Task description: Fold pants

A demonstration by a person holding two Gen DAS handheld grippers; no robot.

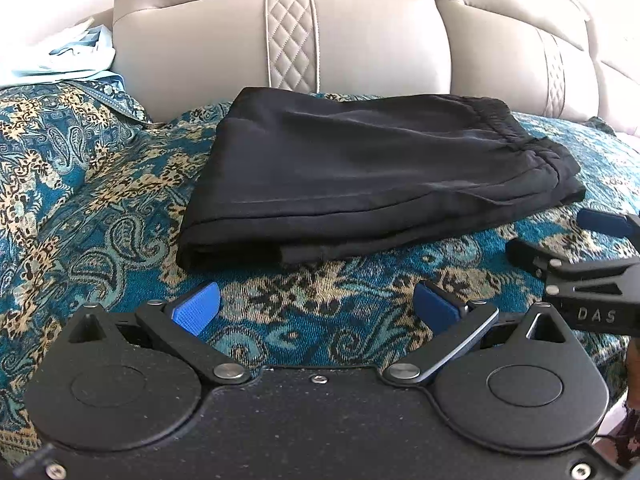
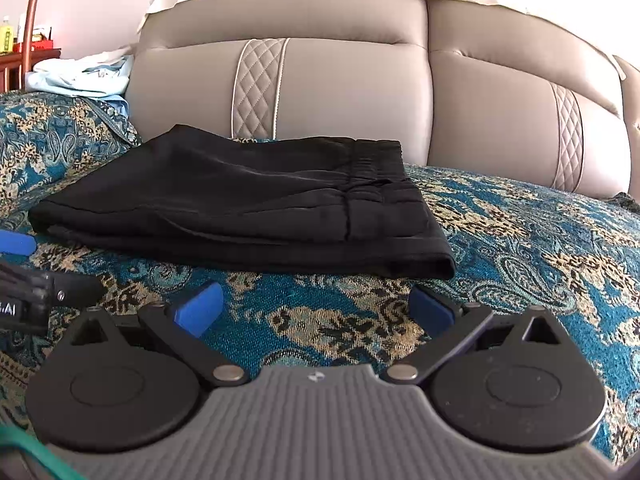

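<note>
Black pants [image 1: 360, 176] lie folded into a compact stack on the teal paisley cover, elastic waistband toward the right. They also show in the right wrist view [image 2: 240, 208]. My left gripper [image 1: 316, 306] is open and empty, just short of the stack's near edge. My right gripper [image 2: 316, 306] is open and empty, just short of the stack's near right corner. The right gripper's fingers [image 1: 560, 248] show at the right edge of the left wrist view, and the left gripper's fingers [image 2: 40, 276] at the left edge of the right wrist view.
The teal and gold paisley cover [image 1: 80, 200] spreads over the sofa seat. Beige leather back cushions [image 1: 360, 40] rise behind the pants. Light blue and white clothes [image 2: 80, 76] are piled at the far left. A wooden shelf with bottles [image 2: 16, 48] stands beyond.
</note>
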